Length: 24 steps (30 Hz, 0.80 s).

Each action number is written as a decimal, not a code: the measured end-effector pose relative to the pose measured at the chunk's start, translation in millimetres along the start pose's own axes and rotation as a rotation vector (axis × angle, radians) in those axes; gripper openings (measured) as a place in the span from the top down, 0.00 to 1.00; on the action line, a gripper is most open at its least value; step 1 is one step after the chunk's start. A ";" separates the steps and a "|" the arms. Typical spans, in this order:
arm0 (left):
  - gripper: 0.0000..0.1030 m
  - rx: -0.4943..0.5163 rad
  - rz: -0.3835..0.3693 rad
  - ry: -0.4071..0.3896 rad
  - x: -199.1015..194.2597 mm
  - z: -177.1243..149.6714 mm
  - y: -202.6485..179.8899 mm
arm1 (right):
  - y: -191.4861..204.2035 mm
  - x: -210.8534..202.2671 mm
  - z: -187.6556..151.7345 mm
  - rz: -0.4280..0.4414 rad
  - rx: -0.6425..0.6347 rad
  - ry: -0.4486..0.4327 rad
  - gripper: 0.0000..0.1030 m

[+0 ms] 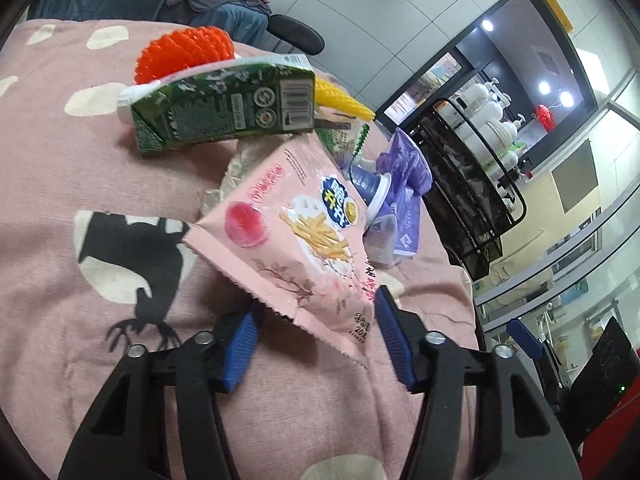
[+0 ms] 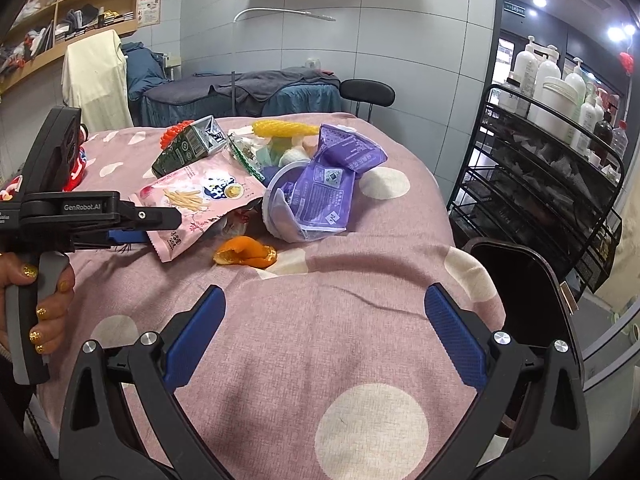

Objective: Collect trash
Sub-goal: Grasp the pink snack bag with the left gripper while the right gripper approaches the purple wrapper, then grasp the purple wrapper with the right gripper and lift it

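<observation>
Left gripper (image 1: 316,338), jaws spread wide and gripping nothing, straddles the near edge of the pink snack bag (image 1: 296,248), which lies on the trash pile mid-bed (image 2: 360,340). Right gripper (image 2: 324,332) is equally wide, empty, near the bed's front edge. The bag looks light, thin and crinkly; a pinch on its flat sealed edge should hold best.
</observation>
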<state>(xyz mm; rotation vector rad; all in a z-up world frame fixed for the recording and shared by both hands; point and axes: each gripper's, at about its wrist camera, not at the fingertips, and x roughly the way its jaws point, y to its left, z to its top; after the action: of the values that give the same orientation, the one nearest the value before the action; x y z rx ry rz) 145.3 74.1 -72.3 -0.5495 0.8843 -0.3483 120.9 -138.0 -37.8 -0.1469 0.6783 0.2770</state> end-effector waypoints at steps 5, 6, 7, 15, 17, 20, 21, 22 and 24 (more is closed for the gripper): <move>0.78 -0.015 -0.038 0.021 10.1 6.0 -1.2 | 0.9 2.1 1.0 0.005 -0.003 0.004 0.04; 0.83 -0.018 -0.034 0.022 10.4 5.8 -0.9 | 1.1 2.5 1.3 0.007 -0.005 0.005 0.04; 0.85 -0.016 -0.032 0.024 10.6 4.6 -1.3 | 1.2 3.0 1.7 0.006 -0.008 0.007 0.04; 0.96 0.074 0.034 -0.062 -21.6 -16.9 -9.2 | -0.2 11.7 16.5 0.030 -0.024 0.004 0.04; 0.96 0.083 0.049 -0.099 -35.1 -24.8 -10.0 | 0.2 14.3 24.8 0.028 -0.030 -0.010 0.04; 0.96 0.124 0.101 -0.151 -50.0 -34.1 -16.9 | -1.0 24.2 40.6 0.036 -0.027 -0.018 0.04; 0.96 0.152 0.133 -0.171 -54.0 -38.1 -21.2 | -2.2 29.8 46.9 0.046 -0.018 -0.014 0.04; 0.96 0.174 0.154 -0.187 -56.9 -40.9 -24.6 | -3.8 36.8 53.2 0.060 -0.004 -0.007 0.04; 0.96 0.210 0.189 -0.222 -61.5 -45.8 -32.8 | -7.3 52.7 64.1 0.086 0.020 0.006 0.04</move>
<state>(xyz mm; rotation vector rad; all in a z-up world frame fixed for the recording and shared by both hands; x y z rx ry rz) 70.0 64.4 -37.7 -0.3006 0.6689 -0.2007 200.6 -119.9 -21.7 -0.0999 0.6944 0.3521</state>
